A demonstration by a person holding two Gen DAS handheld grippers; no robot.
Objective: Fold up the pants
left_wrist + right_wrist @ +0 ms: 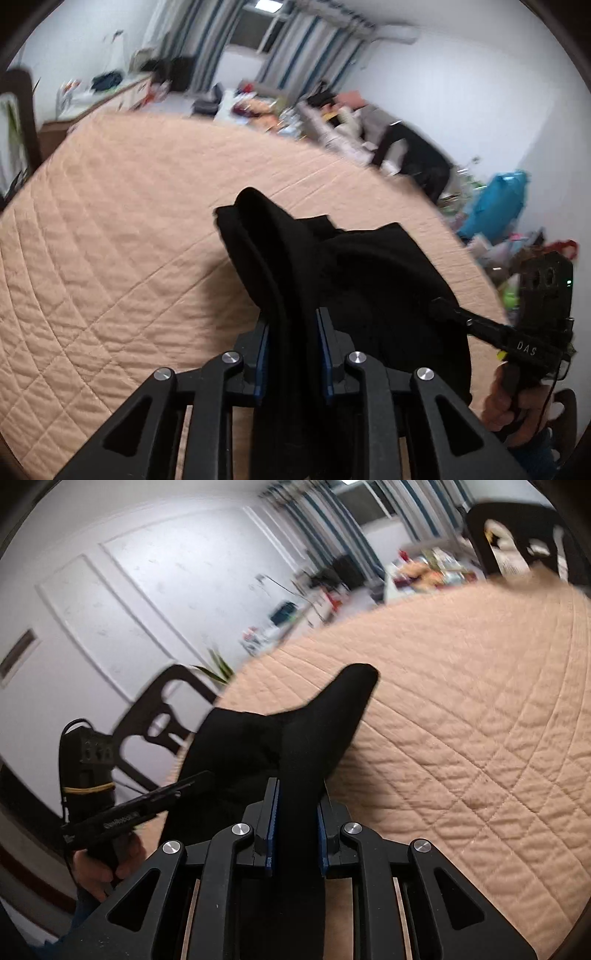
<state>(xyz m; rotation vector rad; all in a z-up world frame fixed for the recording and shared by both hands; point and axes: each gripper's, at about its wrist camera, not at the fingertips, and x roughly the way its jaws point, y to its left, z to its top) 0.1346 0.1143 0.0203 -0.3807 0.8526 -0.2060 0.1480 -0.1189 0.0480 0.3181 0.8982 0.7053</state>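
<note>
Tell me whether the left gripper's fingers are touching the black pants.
Touching. The left wrist view shows the left gripper with a thick fold of the black pants squeezed between its blue-padded fingers, no gap on either side.

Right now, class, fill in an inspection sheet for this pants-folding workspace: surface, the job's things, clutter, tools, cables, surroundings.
Surface: peach quilted bedspread, bare where visible.
Job's things: black pants, bunched and lifted off the quilt, strung between both tools.
Clutter: nothing seen on the quilt; blurred piles of belongings and a blue bag beyond its far edge.
Tools: left tool shut on the pants; right tool shut on the pants.
Cables: a thin black cable loops at the left tool's body.
Surroundings: striped curtains, white panelled wall, dark chair, green plant.
</note>
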